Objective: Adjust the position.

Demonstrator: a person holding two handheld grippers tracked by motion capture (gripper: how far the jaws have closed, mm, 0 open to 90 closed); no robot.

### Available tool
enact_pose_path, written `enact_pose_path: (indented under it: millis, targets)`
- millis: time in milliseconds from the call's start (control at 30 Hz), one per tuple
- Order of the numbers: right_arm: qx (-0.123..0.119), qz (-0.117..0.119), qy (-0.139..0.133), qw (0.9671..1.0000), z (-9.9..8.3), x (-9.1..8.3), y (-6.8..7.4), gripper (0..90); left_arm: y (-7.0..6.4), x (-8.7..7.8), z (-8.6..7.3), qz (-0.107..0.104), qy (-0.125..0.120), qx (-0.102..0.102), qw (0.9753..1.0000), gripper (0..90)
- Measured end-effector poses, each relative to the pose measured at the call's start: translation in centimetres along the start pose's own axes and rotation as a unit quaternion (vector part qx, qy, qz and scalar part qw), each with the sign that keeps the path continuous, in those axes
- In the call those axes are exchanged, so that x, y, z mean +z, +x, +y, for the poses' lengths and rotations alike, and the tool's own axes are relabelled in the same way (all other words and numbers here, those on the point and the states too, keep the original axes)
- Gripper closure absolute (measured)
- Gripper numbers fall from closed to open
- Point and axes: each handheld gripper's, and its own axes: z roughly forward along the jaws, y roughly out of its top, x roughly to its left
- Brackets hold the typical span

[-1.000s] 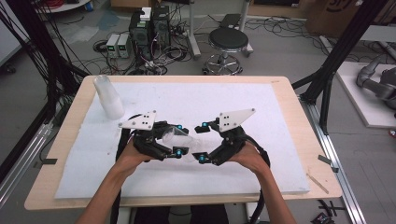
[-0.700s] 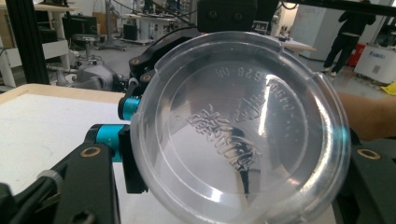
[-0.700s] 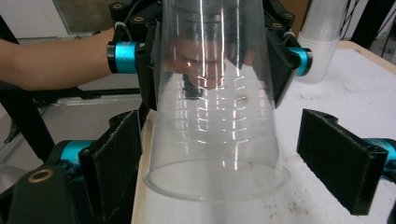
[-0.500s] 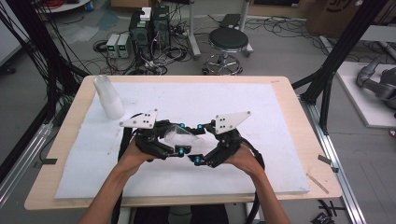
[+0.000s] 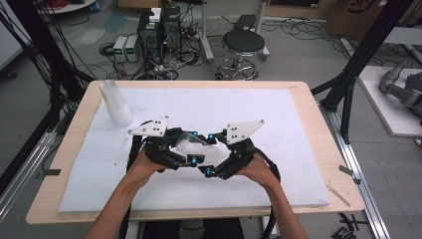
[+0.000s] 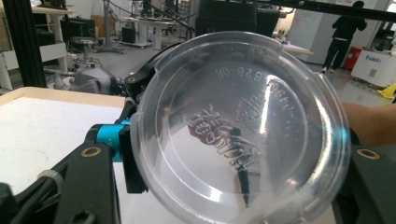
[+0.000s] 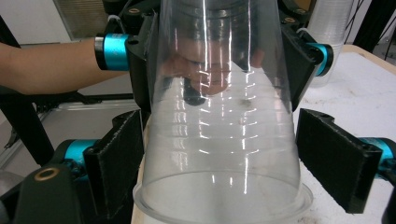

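A clear plastic cup (image 5: 191, 144) lies sideways in the air between my two grippers, above the white mat (image 5: 278, 119). My left gripper (image 5: 194, 147) is shut on the cup's narrow base end. In the left gripper view the embossed base of the cup (image 6: 243, 130) faces the camera between the pads of the left gripper (image 6: 238, 151). My right gripper (image 5: 209, 154) is open, with one jaw on each side of the wide rim end. In the right gripper view the cup (image 7: 219, 140) points away, the right gripper (image 7: 224, 168) straddles it, and the left gripper (image 7: 217, 51) clamps its far end.
A stack of clear cups (image 5: 115, 103) stands upright at the mat's far left corner, and the stack (image 7: 331, 28) also appears in the right gripper view. The wooden table edge (image 5: 199, 83) runs along the back. Stools, cables and equipment sit on the floor beyond.
The two grippers have come together. The right gripper moved left until its open jaws reached around the rim end of the cup held by the left gripper.
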Motion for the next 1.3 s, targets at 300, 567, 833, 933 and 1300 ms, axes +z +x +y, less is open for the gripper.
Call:
enact_pose_path:
  millis: [300, 567, 833, 933, 1300]
  targets:
    - [-0.012, 0.006, -0.005, 0.9999, 0.07, -0.07, -0.06, 26.4, 0.06, -0.03, -0.01, -0.001, 0.001, 0.002, 1.0, 36.3]
    - [-0.01, 0.005, -0.004, 0.9999, 0.08, -0.04, -0.09, 29.9, 0.1, -0.12, -0.01, 0.0, 0.004, 0.004, 1.0, 37.1]
    - [-0.008, 0.003, -0.001, 1.0, 0.08, -0.11, -0.03, 32.5, 0.09, -0.1, -0.02, 0.001, 0.003, 0.004, 1.0, 37.2]
    - [-0.01, 0.0, -0.001, 0.9999, 0.09, -0.09, -0.02, 33.1, 0.11, -0.11, -0.02, 0.0, 0.003, 0.004, 1.0, 36.9]
    - [-0.004, -0.005, 0.002, 1.0, 0.05, -0.15, -0.1, 33.6, 0.1, -0.03, -0.03, 0.026, 0.006, -0.001, 0.9996, 14.7]
